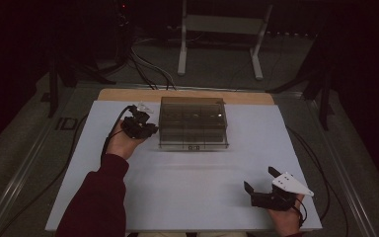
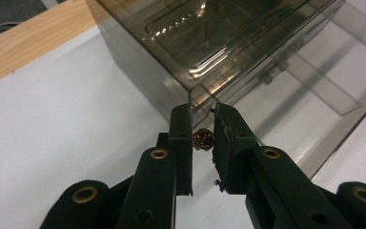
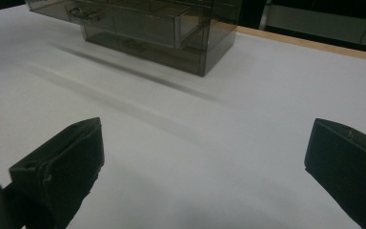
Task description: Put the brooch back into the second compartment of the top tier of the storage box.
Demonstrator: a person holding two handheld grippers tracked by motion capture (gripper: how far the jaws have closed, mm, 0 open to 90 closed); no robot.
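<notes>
The high view looks forward and down on the whole white table point(image 1: 187, 197). Both gripper views sit low and close, sharing the smoky plastic drawer box point(image 1: 193, 122) point(image 2: 228, 52) point(image 3: 162, 28).

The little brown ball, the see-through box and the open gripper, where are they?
little brown ball point(image 2: 203, 139), left gripper view, its front.
see-through box point(image 1: 193, 106), high view, its lid.
right gripper point(image 1: 259, 180), high view, between its open fingers.
</notes>
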